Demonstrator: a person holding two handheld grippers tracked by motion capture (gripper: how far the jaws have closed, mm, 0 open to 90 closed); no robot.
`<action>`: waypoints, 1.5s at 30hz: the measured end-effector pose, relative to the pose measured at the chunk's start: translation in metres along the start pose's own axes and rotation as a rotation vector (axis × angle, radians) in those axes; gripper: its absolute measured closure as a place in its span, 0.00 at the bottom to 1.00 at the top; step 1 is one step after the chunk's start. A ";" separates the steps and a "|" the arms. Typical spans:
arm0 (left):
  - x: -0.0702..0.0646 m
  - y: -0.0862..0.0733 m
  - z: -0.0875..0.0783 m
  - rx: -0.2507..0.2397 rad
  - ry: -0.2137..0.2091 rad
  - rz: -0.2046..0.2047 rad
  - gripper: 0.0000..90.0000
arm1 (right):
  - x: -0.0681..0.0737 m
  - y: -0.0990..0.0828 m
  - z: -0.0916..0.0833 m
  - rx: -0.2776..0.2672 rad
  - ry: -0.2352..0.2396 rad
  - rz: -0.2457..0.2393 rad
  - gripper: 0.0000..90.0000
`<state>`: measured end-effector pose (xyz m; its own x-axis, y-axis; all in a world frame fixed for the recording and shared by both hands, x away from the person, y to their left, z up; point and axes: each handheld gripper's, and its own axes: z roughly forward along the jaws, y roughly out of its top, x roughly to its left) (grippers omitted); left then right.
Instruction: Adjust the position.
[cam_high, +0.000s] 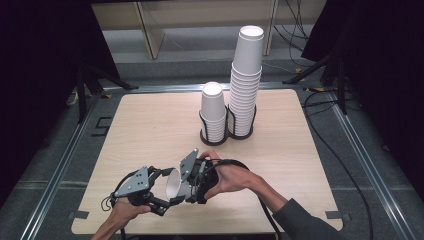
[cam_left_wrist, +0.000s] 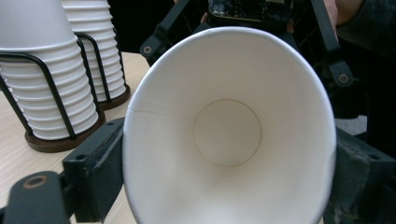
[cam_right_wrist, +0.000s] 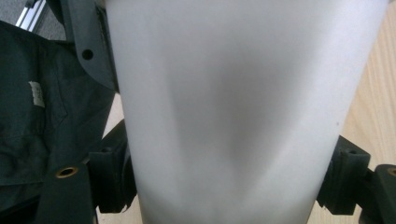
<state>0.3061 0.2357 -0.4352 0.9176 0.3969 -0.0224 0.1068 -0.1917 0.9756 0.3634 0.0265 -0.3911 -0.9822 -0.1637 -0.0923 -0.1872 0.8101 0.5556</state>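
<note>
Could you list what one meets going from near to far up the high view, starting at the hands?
Left tongs and right tongs around one paper cup → shorter cup stack → taller cup stack → wooden shelf frame.

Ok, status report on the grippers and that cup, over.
Both grippers, left and right, on one cup; right clamped, left grip unclear. Cup off table. Nothing blocking.

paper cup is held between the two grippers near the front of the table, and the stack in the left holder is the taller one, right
Not quite. The paper cup is between the two grippers near the front of the table, but the high view shows the taller stack in the right holder; the left holder's stack is much shorter.
</note>
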 end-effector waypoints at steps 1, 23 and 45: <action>0.000 0.000 0.000 -0.009 0.010 -0.003 0.11 | 0.000 -0.001 0.000 -0.002 -0.001 0.009 0.26; 0.012 0.000 -0.014 -0.147 0.095 -0.119 0.16 | -0.009 -0.049 -0.022 -0.304 -0.114 0.250 0.26; 0.013 -0.003 -0.009 -0.153 0.105 -0.189 0.16 | -0.001 -0.061 -0.015 -0.554 -0.190 0.297 0.25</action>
<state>0.3144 0.2494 -0.4363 0.8414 0.5050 -0.1925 0.2060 0.0296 0.9781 0.3760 -0.0312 -0.4125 -0.9861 0.1656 0.0143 0.0783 0.3871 0.9187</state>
